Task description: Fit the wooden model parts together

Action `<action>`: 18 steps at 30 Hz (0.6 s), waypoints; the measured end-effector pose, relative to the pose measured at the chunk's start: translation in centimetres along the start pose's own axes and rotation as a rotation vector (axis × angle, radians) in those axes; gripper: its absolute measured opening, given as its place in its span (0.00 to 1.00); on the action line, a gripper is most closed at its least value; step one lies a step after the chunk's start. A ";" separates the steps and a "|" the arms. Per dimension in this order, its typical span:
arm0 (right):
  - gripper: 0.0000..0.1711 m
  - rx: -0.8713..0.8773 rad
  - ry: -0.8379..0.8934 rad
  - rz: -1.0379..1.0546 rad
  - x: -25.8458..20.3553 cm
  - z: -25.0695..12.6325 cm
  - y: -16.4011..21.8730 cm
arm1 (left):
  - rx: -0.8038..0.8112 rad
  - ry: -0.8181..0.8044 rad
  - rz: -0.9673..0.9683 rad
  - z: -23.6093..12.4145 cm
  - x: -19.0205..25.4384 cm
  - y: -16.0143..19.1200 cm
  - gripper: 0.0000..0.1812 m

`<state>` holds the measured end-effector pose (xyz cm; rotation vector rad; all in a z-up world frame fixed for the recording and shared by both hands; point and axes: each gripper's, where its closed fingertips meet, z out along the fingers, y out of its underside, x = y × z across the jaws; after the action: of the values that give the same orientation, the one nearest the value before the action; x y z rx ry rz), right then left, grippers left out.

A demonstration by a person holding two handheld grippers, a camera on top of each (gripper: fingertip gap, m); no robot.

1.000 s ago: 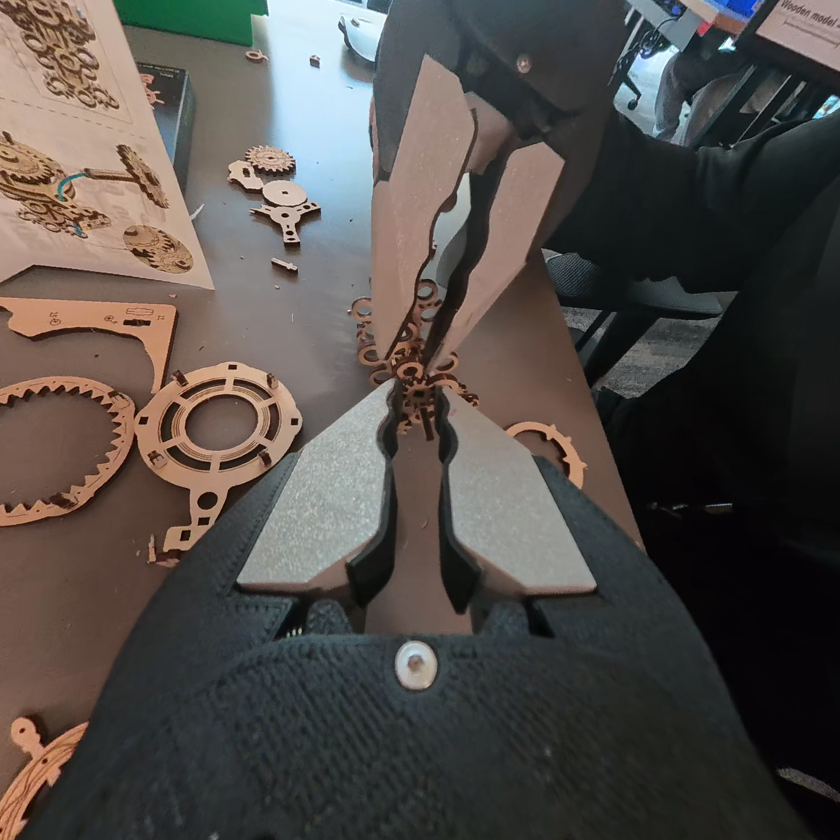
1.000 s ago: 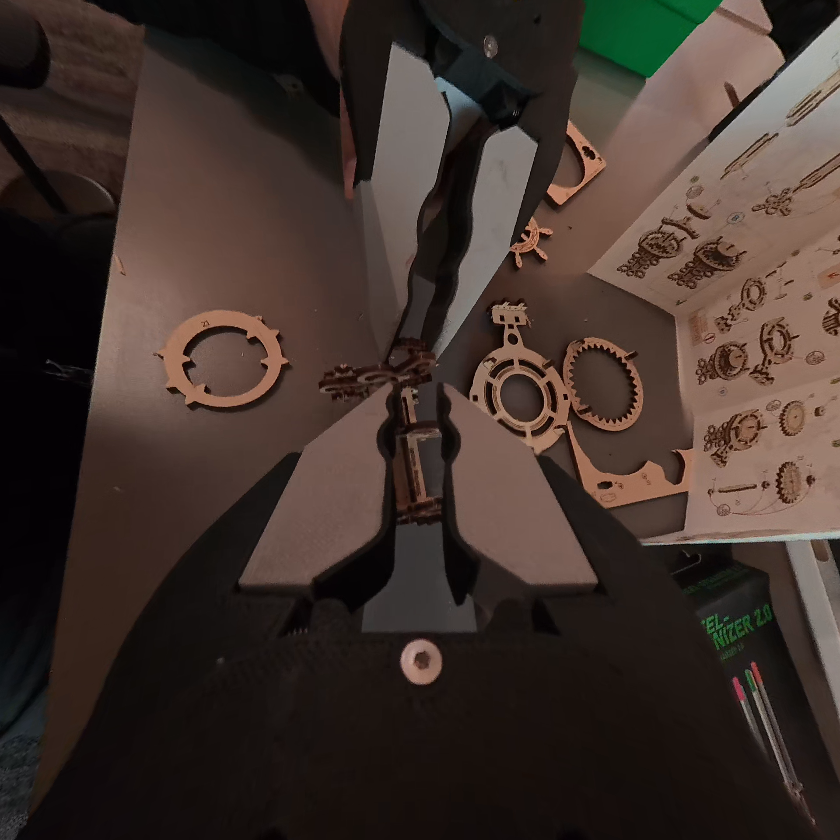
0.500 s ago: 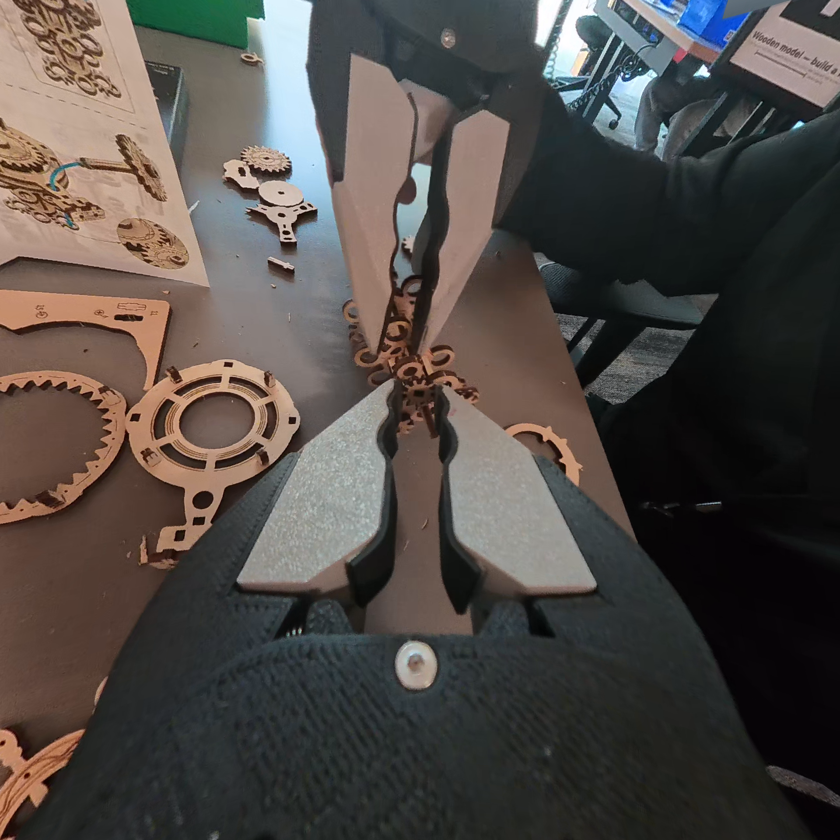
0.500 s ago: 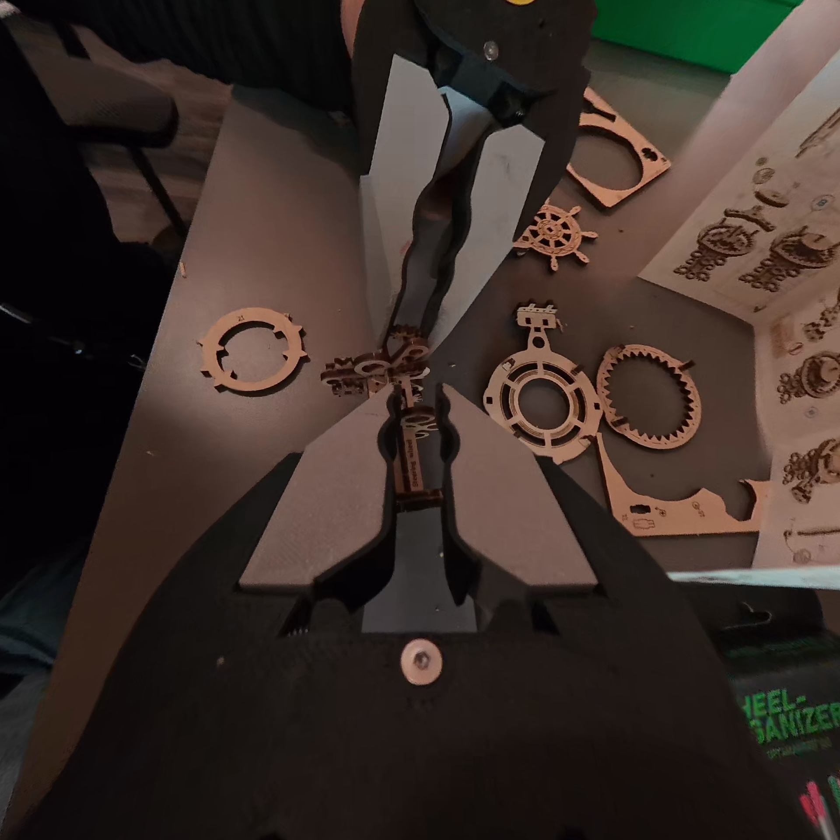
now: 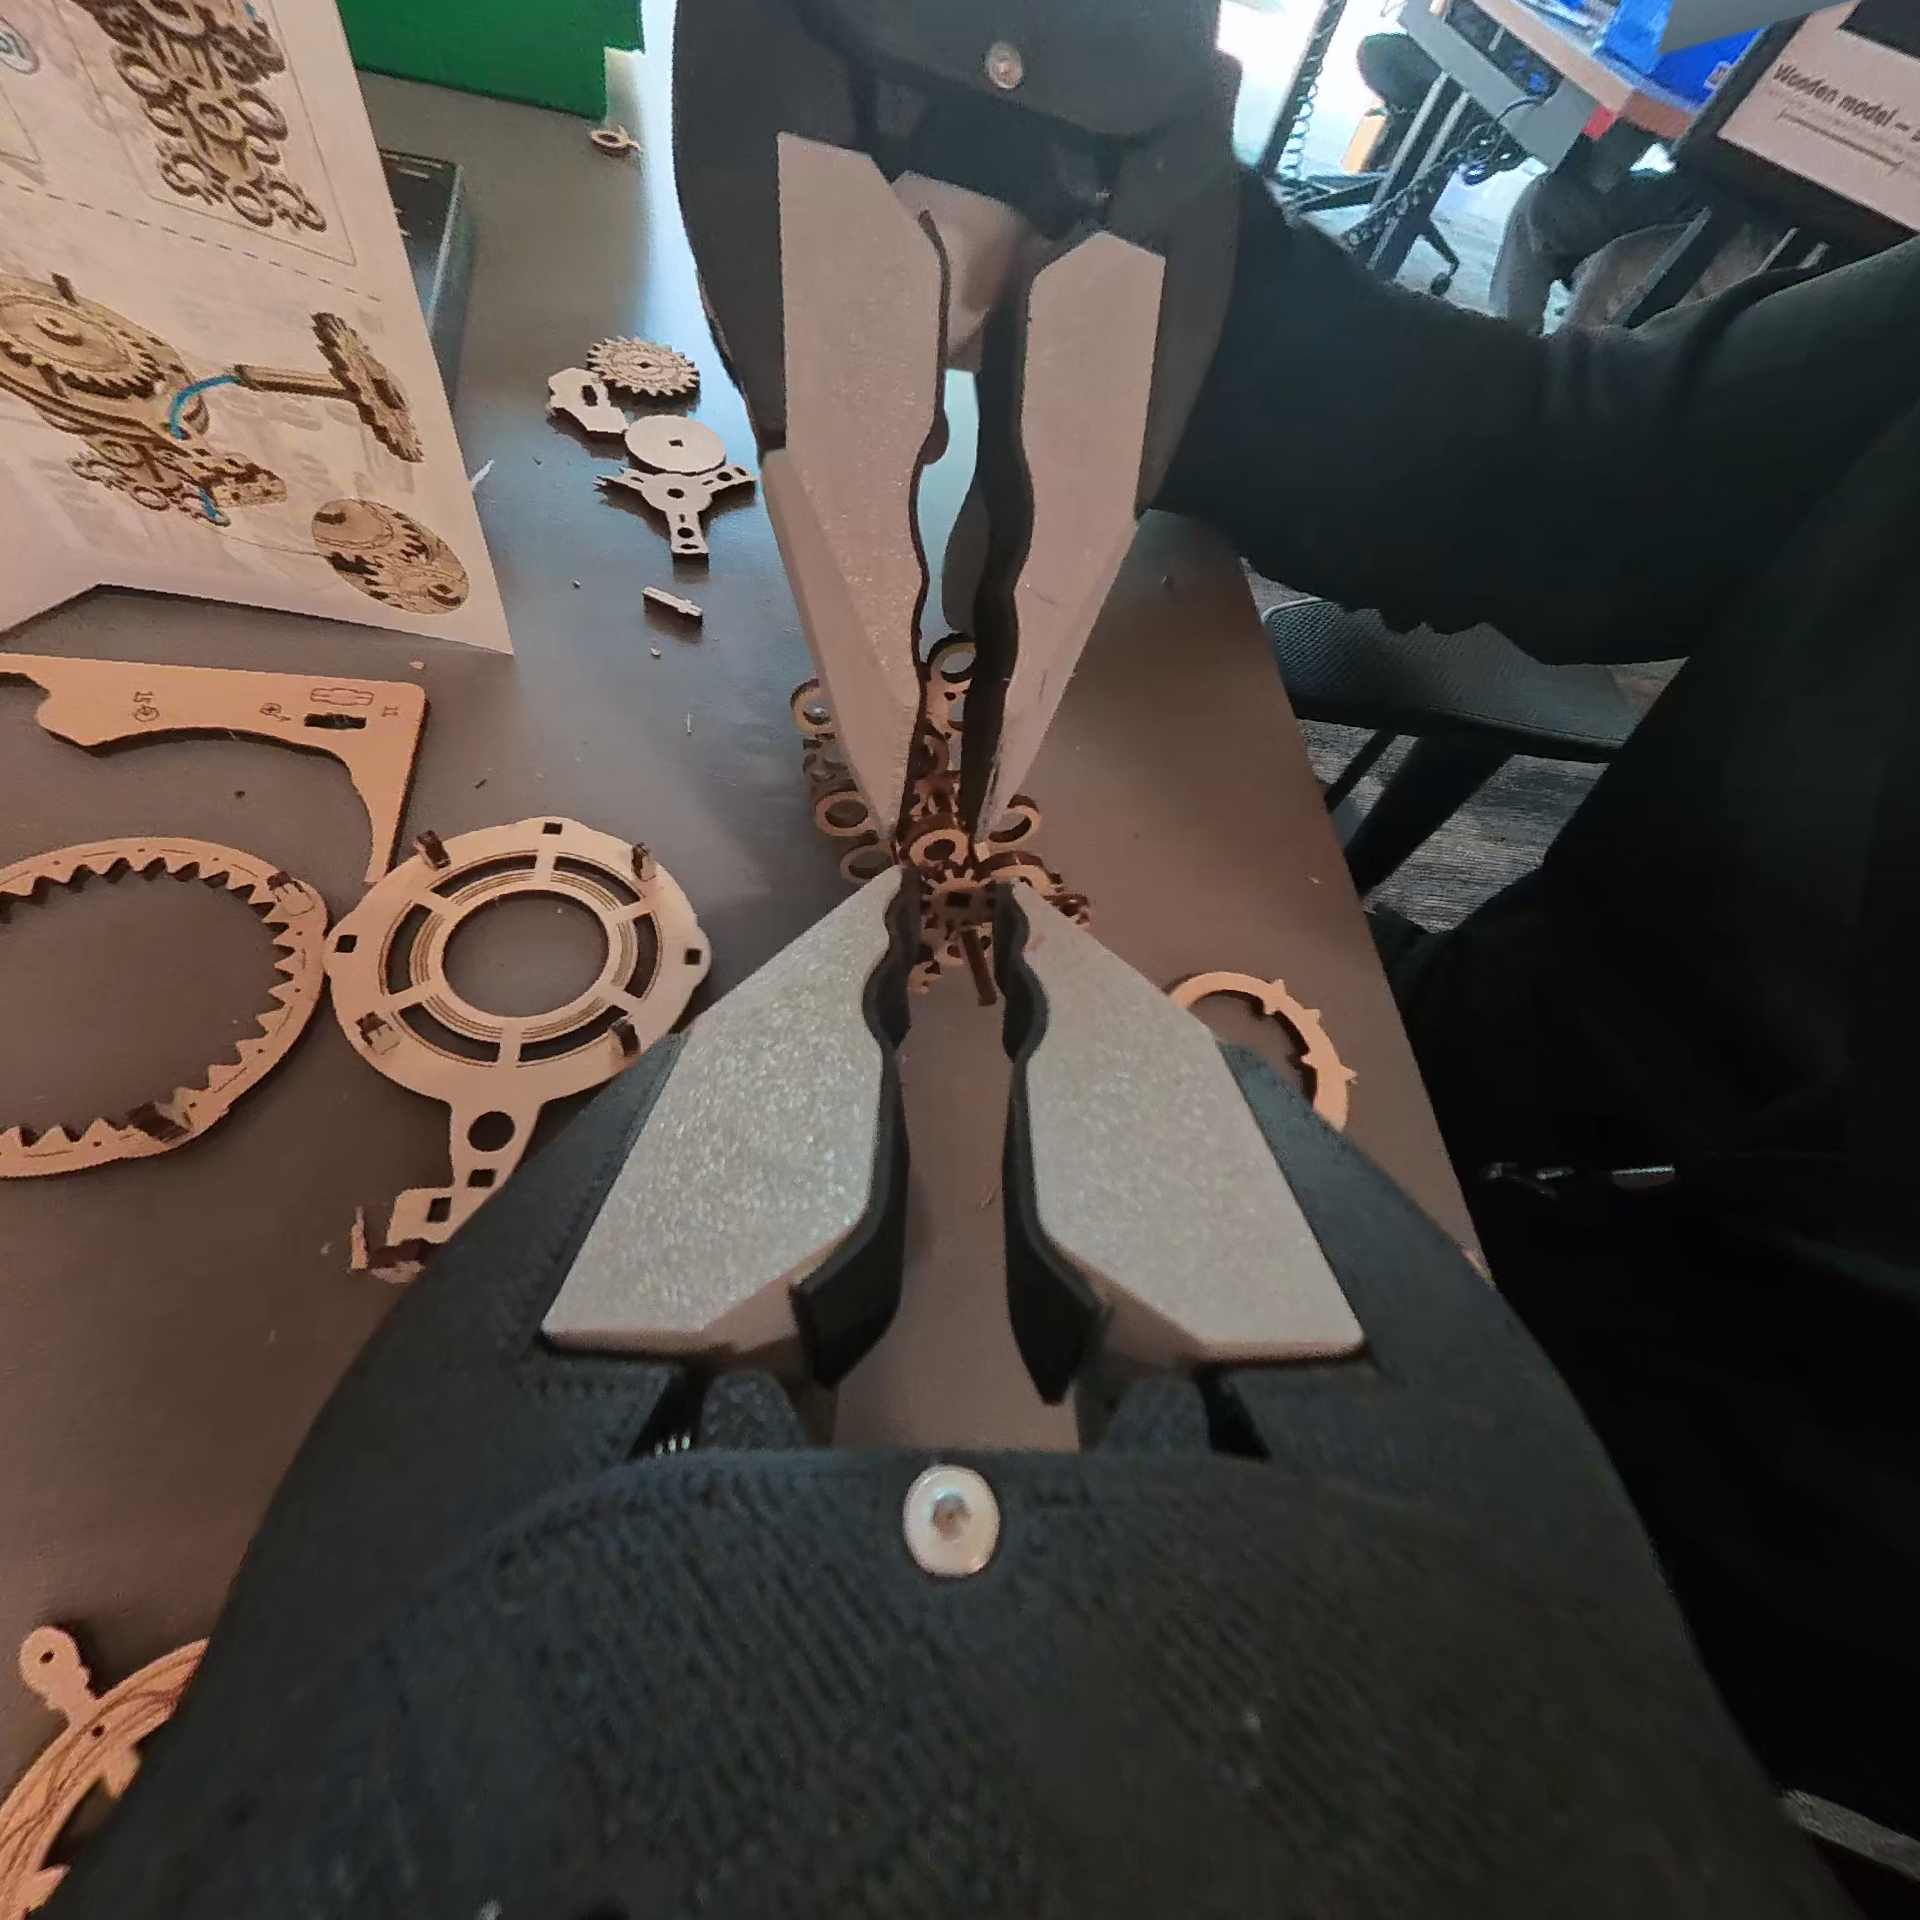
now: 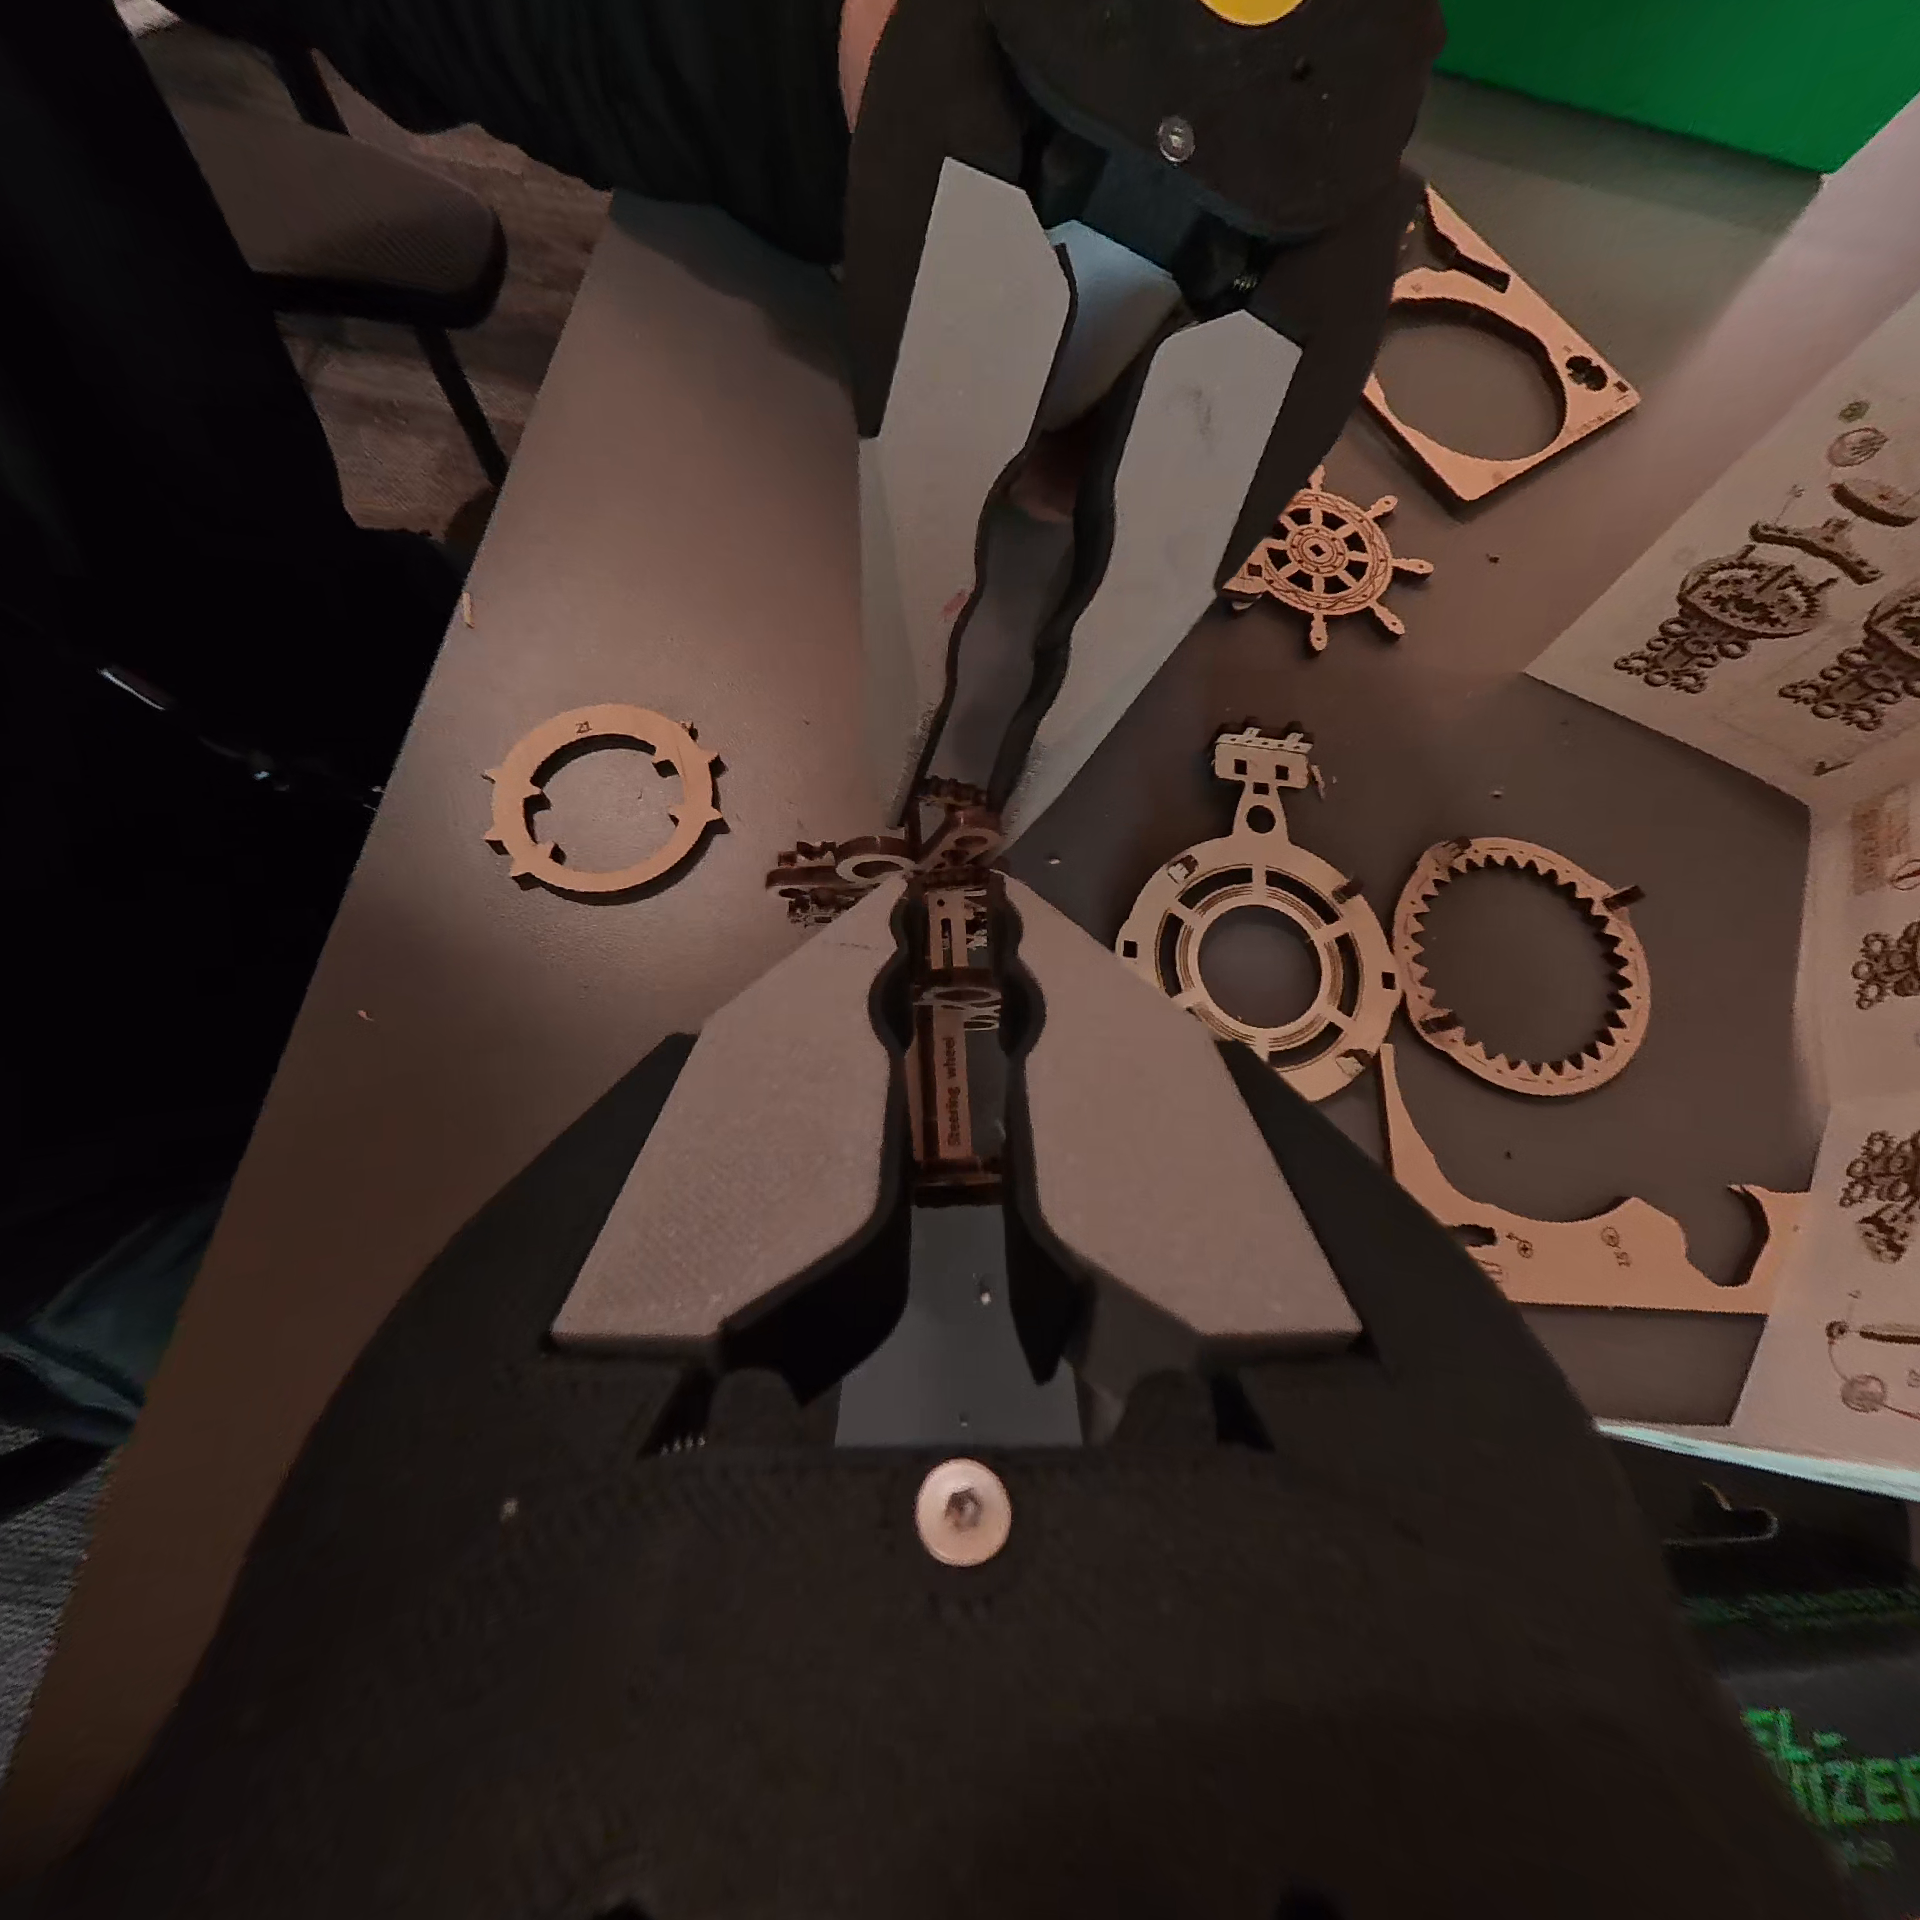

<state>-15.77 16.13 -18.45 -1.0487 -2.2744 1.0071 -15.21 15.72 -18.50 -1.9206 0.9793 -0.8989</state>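
My two grippers meet tip to tip above the dark table (image 5: 644, 748). My right gripper (image 6: 951, 899) is shut on a narrow wooden shaft assembly (image 6: 951, 1091) that lies lengthwise between its fingers. My left gripper (image 5: 951, 914) is shut on a flat wooden piece made of small rings (image 5: 1016, 826), which sits at the shaft's front end. In the right wrist view the ringed piece (image 6: 831, 873) sticks out to the left under the left gripper (image 6: 951, 805). In the left wrist view the right gripper (image 5: 940, 810) comes down from above. The joint itself is hidden by the fingertips.
On the table lie a round slotted frame with a handle (image 5: 520, 956), a toothed ring (image 5: 135, 997), a small notched ring (image 6: 603, 800), a ship's wheel (image 6: 1320, 551), small gears (image 5: 644, 364) and an instruction sheet (image 5: 208, 312). The table edge and a chair (image 5: 1455, 686) are close by. My left and right fingertips are right by each other.
Both grippers kept their grip and stayed tip to tip. The right gripper swung from a tilt to stand more straight opposite the left one, and the pair shifted slightly over the table.
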 end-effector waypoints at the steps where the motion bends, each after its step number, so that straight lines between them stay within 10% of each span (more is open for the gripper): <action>1: 0.05 0.001 0.001 0.007 0.1 0.0 0.0 | -0.001 -0.013 0.008 0.0 -0.1 0.0 0.06; 18: 0.03 0.089 -0.012 0.081 0.2 -0.2 0.0 | 0.023 -0.040 0.020 0.2 -0.2 -0.5 0.06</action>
<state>-15.73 16.36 -18.27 -1.1079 -2.1902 1.1392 -15.02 16.17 -18.22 -1.8991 0.9591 -0.8542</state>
